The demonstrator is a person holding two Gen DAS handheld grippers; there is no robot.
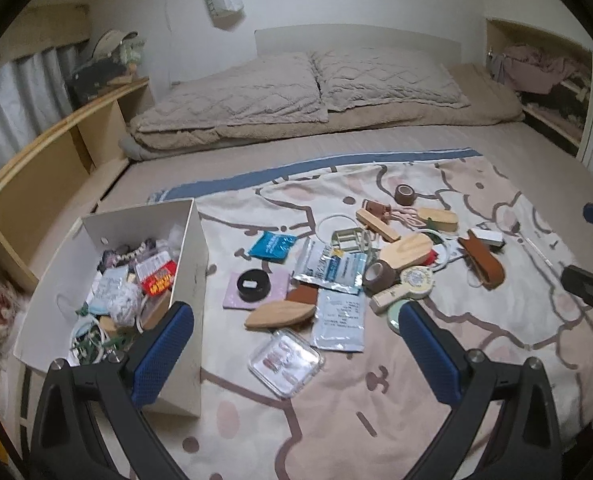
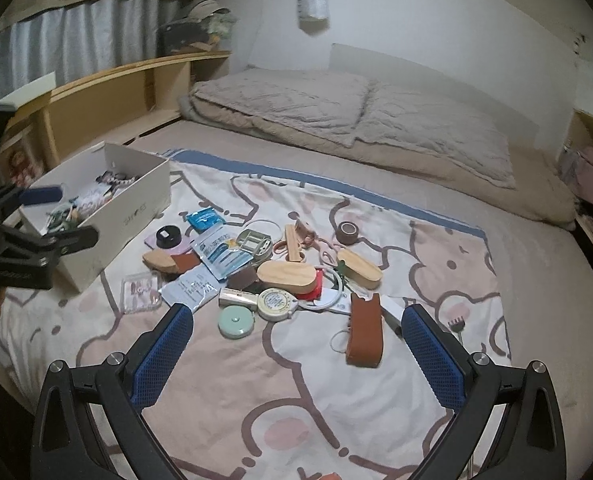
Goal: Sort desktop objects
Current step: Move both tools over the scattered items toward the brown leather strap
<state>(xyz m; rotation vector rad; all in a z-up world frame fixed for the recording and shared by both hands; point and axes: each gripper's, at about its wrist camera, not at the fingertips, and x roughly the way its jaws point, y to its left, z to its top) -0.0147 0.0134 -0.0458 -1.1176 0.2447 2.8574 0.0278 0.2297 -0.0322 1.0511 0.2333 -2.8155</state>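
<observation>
The bed [image 1: 376, 140] carries everything, with a patterned blanket [image 2: 296, 380] spread over it and bare blanket in front of both my tongs for moving. The white box [image 1: 192, 264], already part full, sits at the left, its near wall touching my left tongs [image 1: 296, 332], which stand wide and empty. The scattered pile [image 2: 276, 264] lies ahead of my right tongs [image 2: 296, 332], also wide and empty. I judge the right hand nearer the brown leather case [image 2: 366, 332], which lies just ahead between the fingertips, its long axis running away from me. The clear plastic case [image 1: 285, 362] lies close ahead of the left tongs, beside the box, an easy first pick.
</observation>
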